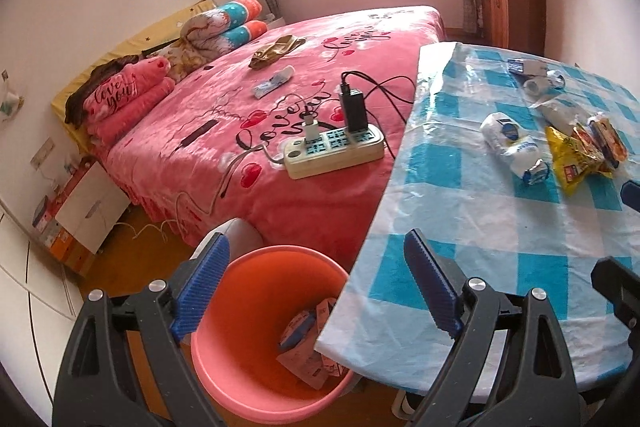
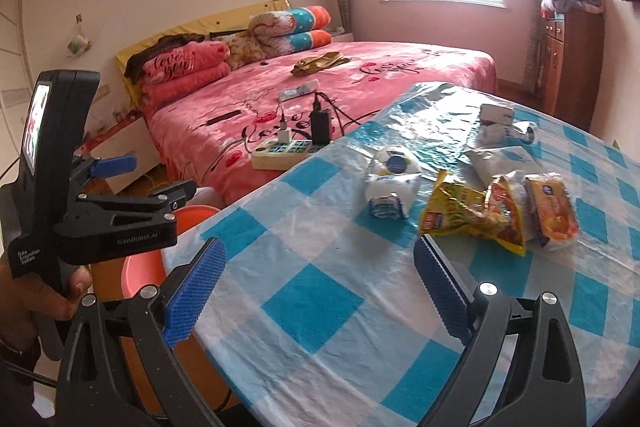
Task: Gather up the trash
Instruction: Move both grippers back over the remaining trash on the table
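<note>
My left gripper [image 1: 316,291] is open and empty, hanging over an orange bucket [image 1: 240,327] that holds a few paper wrappers [image 1: 308,343]. In the right wrist view the left gripper [image 2: 148,175] appears at the left, held by a hand [image 2: 52,291], above the bucket [image 2: 144,267]. My right gripper [image 2: 318,291] is open with nothing between its fingers, over the near part of the checked table [image 2: 320,299]. Further along lie a white wrapper [image 2: 392,183], a yellow packet [image 2: 460,211], an orange packet [image 2: 554,215] and a small box [image 2: 496,117].
A bed with a pink blanket [image 1: 280,107] stands behind the bucket, with a power strip [image 1: 336,151], chargers and cables on it. A wooden cabinet [image 1: 512,3] stands by the far wall. The table's edge [image 1: 360,267] overhangs the bucket's right side.
</note>
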A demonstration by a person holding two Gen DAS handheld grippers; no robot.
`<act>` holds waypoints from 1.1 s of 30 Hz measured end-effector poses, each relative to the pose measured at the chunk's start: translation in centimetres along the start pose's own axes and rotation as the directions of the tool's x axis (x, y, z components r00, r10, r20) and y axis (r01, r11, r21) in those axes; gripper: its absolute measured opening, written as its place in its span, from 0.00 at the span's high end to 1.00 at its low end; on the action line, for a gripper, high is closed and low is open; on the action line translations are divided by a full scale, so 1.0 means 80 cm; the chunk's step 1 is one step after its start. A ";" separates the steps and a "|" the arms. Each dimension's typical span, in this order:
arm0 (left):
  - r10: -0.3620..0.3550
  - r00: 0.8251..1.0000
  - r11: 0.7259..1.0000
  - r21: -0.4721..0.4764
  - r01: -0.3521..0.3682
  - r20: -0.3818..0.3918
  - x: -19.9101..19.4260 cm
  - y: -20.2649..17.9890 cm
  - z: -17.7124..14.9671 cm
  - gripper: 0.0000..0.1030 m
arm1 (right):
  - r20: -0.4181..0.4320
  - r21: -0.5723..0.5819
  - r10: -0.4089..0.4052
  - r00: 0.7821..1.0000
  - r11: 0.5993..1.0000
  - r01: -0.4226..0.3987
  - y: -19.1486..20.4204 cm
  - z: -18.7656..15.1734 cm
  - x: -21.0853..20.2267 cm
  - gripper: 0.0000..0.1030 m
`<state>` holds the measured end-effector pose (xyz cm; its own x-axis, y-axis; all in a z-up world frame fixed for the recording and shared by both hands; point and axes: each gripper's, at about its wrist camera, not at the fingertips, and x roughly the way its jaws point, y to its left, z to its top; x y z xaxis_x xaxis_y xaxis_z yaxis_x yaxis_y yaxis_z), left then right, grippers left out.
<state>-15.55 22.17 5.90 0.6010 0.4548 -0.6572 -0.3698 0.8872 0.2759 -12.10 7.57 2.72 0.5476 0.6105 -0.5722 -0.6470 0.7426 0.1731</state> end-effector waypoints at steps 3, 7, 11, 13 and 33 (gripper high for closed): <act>-0.001 1.000 1.000 0.016 0.001 0.004 -0.004 -0.009 0.003 0.13 | 0.013 0.015 -0.007 1.000 1.000 0.007 -0.009 -0.001 -0.007 0.09; -0.002 1.000 0.999 0.041 0.001 0.011 -0.009 -0.022 0.007 0.13 | 0.035 0.039 -0.017 0.999 0.999 0.016 -0.023 -0.003 -0.017 0.09; 0.000 1.000 0.998 0.066 -0.001 0.013 -0.012 -0.035 0.010 0.13 | 0.056 0.071 -0.029 0.998 0.997 0.025 -0.040 -0.004 -0.026 0.09; 0.000 1.000 0.997 0.077 -0.001 0.014 -0.014 -0.041 0.011 0.13 | 0.065 0.090 -0.036 0.997 0.996 0.030 -0.051 -0.005 -0.032 0.09; -0.229 0.973 0.965 0.140 0.222 0.036 -0.040 -0.138 0.077 0.13 | 0.118 0.281 -0.161 0.980 0.952 0.122 -0.176 -0.021 -0.072 0.09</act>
<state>-9.07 11.41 9.29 0.6949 0.2420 -0.6771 -0.1241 0.9679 0.2185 -7.01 -6.85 2.23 0.7030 0.5115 -0.4941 -0.3997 0.8588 0.3203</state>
